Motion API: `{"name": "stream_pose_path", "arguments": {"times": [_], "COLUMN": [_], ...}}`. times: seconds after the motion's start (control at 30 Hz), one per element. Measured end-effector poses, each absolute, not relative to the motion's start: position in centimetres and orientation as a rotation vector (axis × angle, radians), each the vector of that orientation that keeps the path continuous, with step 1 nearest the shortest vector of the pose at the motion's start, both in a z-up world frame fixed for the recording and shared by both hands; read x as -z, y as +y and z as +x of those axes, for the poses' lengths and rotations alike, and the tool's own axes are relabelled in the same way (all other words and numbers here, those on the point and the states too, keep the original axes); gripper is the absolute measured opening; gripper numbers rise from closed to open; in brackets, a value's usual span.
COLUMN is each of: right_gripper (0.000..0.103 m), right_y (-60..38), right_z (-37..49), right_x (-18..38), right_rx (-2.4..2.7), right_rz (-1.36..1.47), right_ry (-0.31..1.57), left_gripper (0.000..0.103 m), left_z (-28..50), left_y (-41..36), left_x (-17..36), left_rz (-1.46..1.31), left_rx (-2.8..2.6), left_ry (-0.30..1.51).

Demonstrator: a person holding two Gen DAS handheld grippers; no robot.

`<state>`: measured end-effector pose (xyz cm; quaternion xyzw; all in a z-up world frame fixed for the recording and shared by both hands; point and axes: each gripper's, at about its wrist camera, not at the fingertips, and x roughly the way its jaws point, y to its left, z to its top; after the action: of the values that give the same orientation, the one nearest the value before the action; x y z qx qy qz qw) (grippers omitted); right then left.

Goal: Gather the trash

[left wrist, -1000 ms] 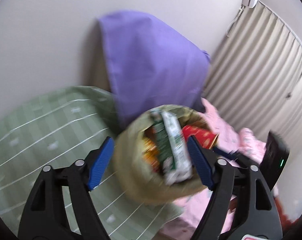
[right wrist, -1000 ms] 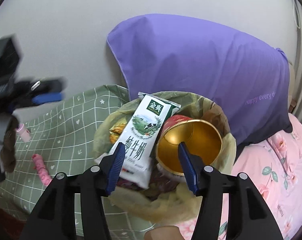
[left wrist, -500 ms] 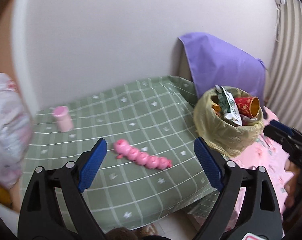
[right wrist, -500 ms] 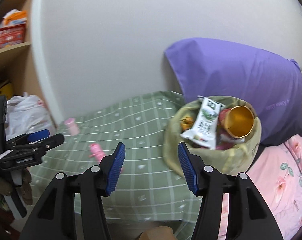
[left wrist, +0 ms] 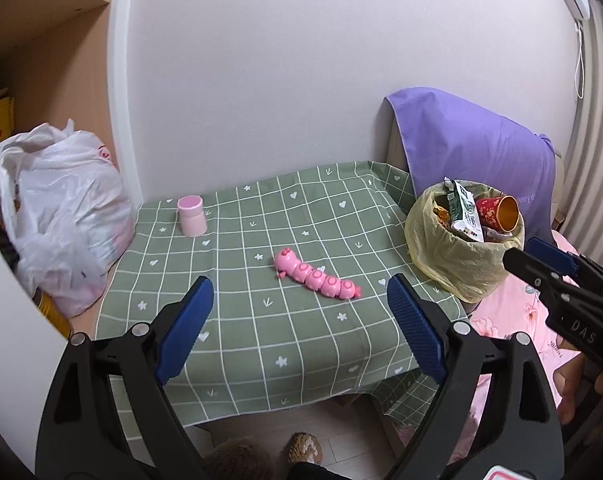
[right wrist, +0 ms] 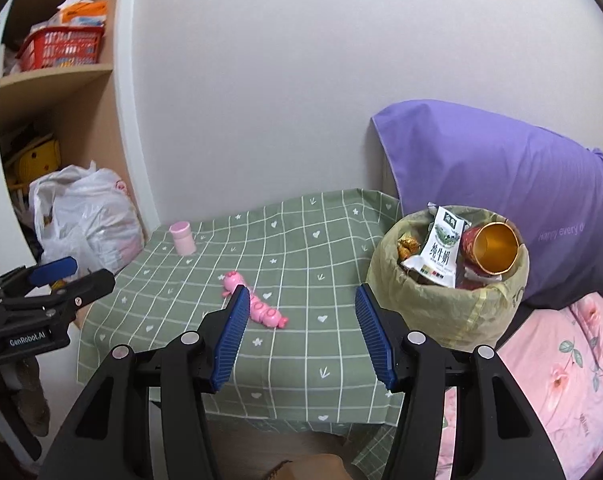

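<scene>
With the trash bag (right wrist: pixel 445 312) full, both grippers, left (left wrist: pixel 299 322) and right (right wrist: pixel 299 336), hang jaws apart and empty over the counter (left wrist: pixel 237 344), so tying the bag seems next.

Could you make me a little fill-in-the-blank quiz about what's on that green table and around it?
1. The toy caterpillar lying on the green tablecloth is ____ in colour.
2. The milk carton sticks out of a bin lined with a ____ bag.
3. The pillow propped against the wall is ____.
4. The small pink cup stands ____ on the cloth.

Missing words: pink; yellow; purple; upside down
</scene>
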<state>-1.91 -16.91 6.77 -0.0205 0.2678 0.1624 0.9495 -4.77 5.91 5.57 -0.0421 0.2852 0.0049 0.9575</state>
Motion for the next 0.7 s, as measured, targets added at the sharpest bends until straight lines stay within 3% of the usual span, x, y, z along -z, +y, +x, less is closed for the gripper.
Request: {"name": "stream_pose_path", "arguments": {"times": [0.7], "right_gripper": [0.052], "right_y": [-17.3], "right_z": [-5.8], "right_x": [-7.8], "right_rx": [-0.328], "right_rz": [-0.046], "right_ry": [0.531], "left_gripper": [0.084], "left_z": [-7.9], "left_y": [4.8], "left_x": [-6.7], "left_rz": [-0.082], "left_rx": [0.001], "left_ry": [0.544]}}
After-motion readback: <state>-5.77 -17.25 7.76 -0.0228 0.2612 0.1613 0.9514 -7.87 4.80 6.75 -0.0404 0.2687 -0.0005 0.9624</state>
